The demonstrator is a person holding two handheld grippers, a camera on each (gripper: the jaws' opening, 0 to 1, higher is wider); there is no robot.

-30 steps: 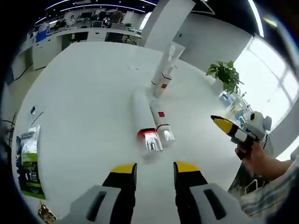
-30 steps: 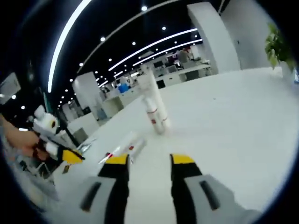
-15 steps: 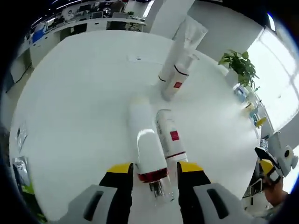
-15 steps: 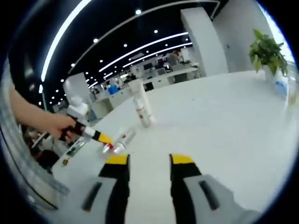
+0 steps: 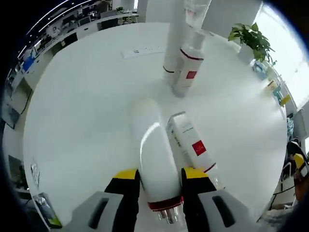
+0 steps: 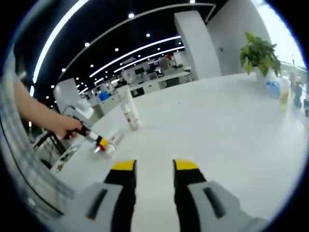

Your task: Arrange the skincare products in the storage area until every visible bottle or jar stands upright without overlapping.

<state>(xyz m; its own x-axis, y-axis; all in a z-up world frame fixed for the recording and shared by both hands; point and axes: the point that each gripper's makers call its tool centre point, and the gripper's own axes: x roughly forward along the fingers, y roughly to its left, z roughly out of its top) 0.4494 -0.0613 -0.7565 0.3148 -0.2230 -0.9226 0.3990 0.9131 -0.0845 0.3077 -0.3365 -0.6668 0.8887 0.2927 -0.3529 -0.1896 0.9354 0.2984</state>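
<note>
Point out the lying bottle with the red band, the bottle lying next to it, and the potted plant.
Red-banded bottle [image 5: 155, 159]: left gripper view, on its white body between the jaws.
Neighbouring bottle [image 5: 190, 142]: left gripper view, on its labelled side.
Potted plant [image 6: 259, 50]: right gripper view, on its leaves.

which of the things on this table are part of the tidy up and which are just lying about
Part of the job: lying white bottle between the left gripper jaws, lying tube, two upright tubes.

Lying about: potted plant, small bottles at the table edge.
</note>
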